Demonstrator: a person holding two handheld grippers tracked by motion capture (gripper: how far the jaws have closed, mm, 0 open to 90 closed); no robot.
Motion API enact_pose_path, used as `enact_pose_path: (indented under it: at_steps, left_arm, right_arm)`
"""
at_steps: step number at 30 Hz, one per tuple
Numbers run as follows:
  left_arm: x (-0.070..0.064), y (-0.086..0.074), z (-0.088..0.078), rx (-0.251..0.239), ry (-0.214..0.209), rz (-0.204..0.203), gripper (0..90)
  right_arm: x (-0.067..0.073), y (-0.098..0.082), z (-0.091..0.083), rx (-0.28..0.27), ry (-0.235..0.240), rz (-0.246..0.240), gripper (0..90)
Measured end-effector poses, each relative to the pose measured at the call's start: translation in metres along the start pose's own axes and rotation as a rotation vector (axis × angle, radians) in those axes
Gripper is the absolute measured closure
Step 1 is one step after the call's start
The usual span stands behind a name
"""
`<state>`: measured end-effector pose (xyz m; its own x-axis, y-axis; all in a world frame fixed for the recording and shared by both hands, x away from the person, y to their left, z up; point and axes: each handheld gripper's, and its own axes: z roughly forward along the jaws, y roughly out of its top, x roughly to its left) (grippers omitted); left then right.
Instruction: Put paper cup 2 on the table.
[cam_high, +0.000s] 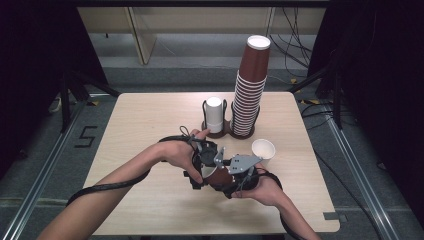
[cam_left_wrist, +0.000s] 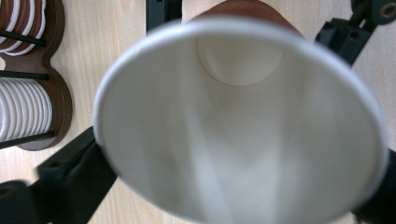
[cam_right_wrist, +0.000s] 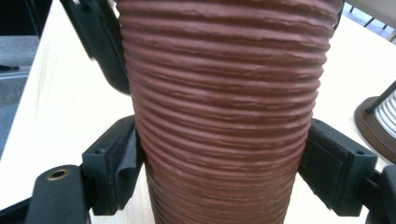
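A brown ribbed paper cup (cam_high: 216, 176) with a white inside is held above the middle of the table, between my two grippers. My right gripper (cam_high: 223, 181), under a grey plate, is shut on it: in the right gripper view both pads (cam_right_wrist: 122, 161) press on the ribbed wall of the cup (cam_right_wrist: 224, 107). In the left gripper view the cup's open mouth (cam_left_wrist: 238, 121) faces the camera. My left gripper (cam_left_wrist: 238, 156) stands open at its widest, its black jaws just outside the rim on either side. In the high view the left gripper (cam_high: 202, 172) is at the cup's left.
A dark two-post holder (cam_high: 227, 134) stands at the back centre of the table (cam_high: 150, 115). It carries a tall leaning stack of brown cups (cam_high: 248, 95) and a short white stack (cam_high: 214, 115). One loose cup (cam_high: 263, 149) stands to the right of the hands.
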<state>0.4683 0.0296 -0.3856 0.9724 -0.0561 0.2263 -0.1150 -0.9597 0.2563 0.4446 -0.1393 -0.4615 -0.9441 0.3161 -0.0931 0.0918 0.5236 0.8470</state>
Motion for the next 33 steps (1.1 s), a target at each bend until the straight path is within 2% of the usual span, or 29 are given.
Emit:
enact_pose_path:
  at_steps: [1, 2, 3, 4, 5, 7, 12, 14, 15, 16, 17, 19, 21, 22, 23, 25, 26, 27, 28, 29, 30, 33]
  left_arm:
    - [0.0, -0.001, -0.001, -0.009, 0.004, -0.003, 0.0]
    - [0.001, -0.002, -0.001, -0.015, 0.009, -0.005, 0.0]
    - [0.001, -0.003, -0.002, -0.027, 0.015, -0.013, 0.0]
    - [0.002, -0.004, -0.003, -0.031, 0.019, -0.014, 0.0]
    - [0.002, -0.004, -0.003, -0.041, 0.023, -0.023, 0.0]
    - [0.003, -0.007, -0.006, -0.051, 0.03, -0.029, 0.0]
    - [0.003, -0.014, -0.01, -0.082, 0.045, -0.05, 0.0]
    - [0.003, -0.017, -0.012, -0.099, 0.049, -0.062, 0.0]
    - [0.003, -0.018, -0.013, -0.108, 0.056, -0.068, 0.0]
    - [0.003, -0.02, -0.014, -0.116, 0.06, -0.076, 0.0]
    - [0.003, -0.021, -0.015, -0.118, 0.061, -0.076, 0.0]
    - [0.003, -0.023, -0.016, -0.134, 0.064, -0.088, 0.0]
    - [0.002, -0.025, -0.016, -0.146, 0.068, -0.096, 0.0]
    - [0.002, -0.026, -0.016, -0.155, 0.073, -0.101, 0.0]
    - [0.001, -0.027, -0.016, -0.166, 0.08, -0.111, 0.0]
    - [0.001, -0.029, -0.017, -0.19, 0.087, -0.128, 0.0]
    - [0.0, -0.03, -0.017, -0.215, 0.09, -0.153, 0.0]
    - [-0.001, -0.031, -0.017, -0.23, 0.095, -0.165, 0.2]
    - [-0.001, -0.033, -0.017, -0.23, 0.096, -0.165, 0.4]
    - [-0.002, -0.034, -0.017, -0.234, 0.096, -0.167, 0.5]
    - [-0.003, -0.036, -0.016, -0.238, 0.1, -0.177, 0.6]
    - [-0.007, -0.04, -0.01, -0.258, 0.116, -0.211, 1.1]
  right_arm:
    - [0.001, -0.001, 0.0, 0.004, -0.002, 0.015, 20.5]
    - [0.0, -0.003, -0.001, 0.007, 0.004, -0.007, 20.5]
    - [0.0, -0.003, -0.001, 0.011, 0.006, -0.001, 20.5]
    - [0.001, -0.005, -0.002, 0.008, -0.005, 0.026, 20.5]
    - [-0.002, -0.005, -0.002, -0.005, -0.015, -0.018, 20.5]
    - [-0.001, -0.006, -0.004, -0.013, -0.016, 0.008, 20.5]
    - [-0.004, -0.013, -0.011, -0.031, -0.057, 0.043, 20.4]
    - [-0.006, -0.016, -0.014, -0.044, -0.081, 0.025, 20.4]
    - [-0.005, -0.017, -0.017, -0.043, -0.084, 0.067, 20.4]
    - [-0.006, -0.018, -0.018, -0.056, -0.091, 0.055, 20.4]
    - [-0.005, -0.02, -0.021, -0.064, -0.101, 0.076, 20.4]
    - [-0.008, -0.021, -0.024, -0.076, -0.117, 0.057, 20.4]
    - [-0.007, -0.022, -0.029, -0.082, -0.127, 0.076, 20.3]
    - [-0.008, -0.023, -0.03, -0.085, -0.132, 0.069, 20.3]
    - [-0.007, -0.024, -0.032, -0.084, -0.134, 0.099, 20.3]
    - [-0.009, -0.025, -0.035, -0.101, -0.153, 0.068, 20.3]
    - [-0.007, -0.026, -0.036, -0.111, -0.161, 0.11, 20.3]
    - [-0.009, -0.026, -0.038, -0.11, -0.16, 0.091, 20.3]
    - [-0.008, -0.027, -0.04, -0.117, -0.17, 0.092, 20.3]
    - [-0.006, -0.028, -0.041, -0.115, -0.167, 0.126, 20.3]
    - [-0.008, -0.029, -0.041, -0.137, -0.176, 0.103, 20.3]
    - [-0.005, -0.034, -0.045, -0.145, -0.186, 0.139, 20.3]
